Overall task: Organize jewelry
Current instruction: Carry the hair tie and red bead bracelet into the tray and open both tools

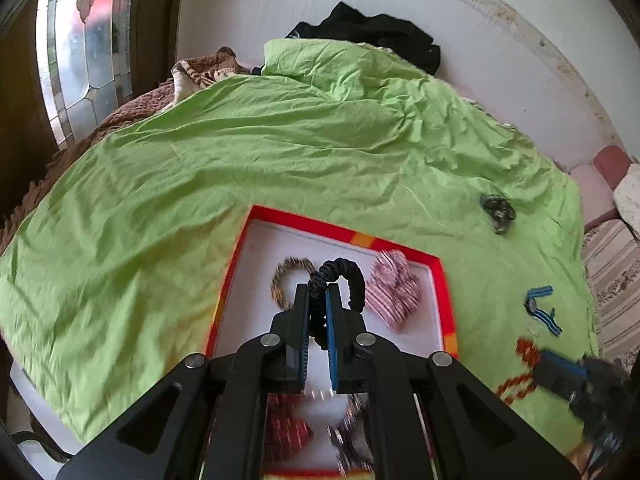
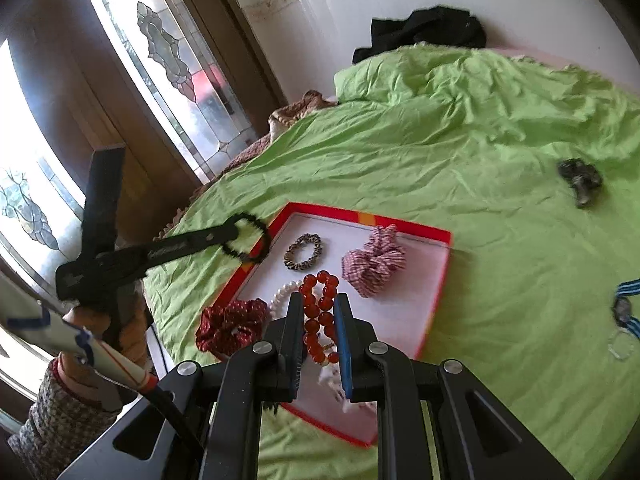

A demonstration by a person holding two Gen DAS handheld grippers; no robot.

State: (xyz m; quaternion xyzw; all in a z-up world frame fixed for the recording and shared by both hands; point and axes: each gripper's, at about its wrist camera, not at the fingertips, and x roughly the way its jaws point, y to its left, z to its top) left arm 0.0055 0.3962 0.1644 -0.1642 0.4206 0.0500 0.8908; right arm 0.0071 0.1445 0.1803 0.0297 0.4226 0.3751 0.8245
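Left gripper (image 1: 318, 300): In my left wrist view its jaws are clamped on the black scrunchie (image 1: 344, 276), which loops out past the fingertips above the tray (image 1: 400, 250). From my right wrist view this gripper (image 2: 236, 232) hangs at the tray's left edge, the scrunchie (image 2: 250, 240) dangling over the rim.

Right gripper (image 2: 318, 300): Its jaws are clamped on the red bead bracelet (image 2: 320, 312), which stands between the fingers over the tray's (image 2: 408, 232) near half. In my left view it (image 1: 536, 364) shows blurred, to the right of the tray, beads (image 1: 524, 350) at its tip.

Hand (image 2: 100, 332): I see it gripping the left gripper's handle, left of the tray, with a knitted sleeve (image 2: 56, 412) below.

Tray, near half: A dark red scrunchie (image 2: 232, 326) lies at its near-left corner; a white pearl strand (image 2: 284, 294) lies just beside it, toward the beads.

Tray, far half: A leopard-print scrunchie (image 2: 304, 252) lies at left; a pink striped scrunchie (image 2: 374, 266) lies at right, apart from it.

Green sheet (image 2: 440, 152): It lies under the tray.

Right of the tray: A blue-striped band (image 2: 624, 308) rests on the sheet, well apart from the rim.

Beyond the tray, right: A small dark item (image 2: 580, 178) sits on the sheet; I cannot tell what it is.

Farthest: Black clothing (image 2: 424, 30) lies against the wall, past the sheet.
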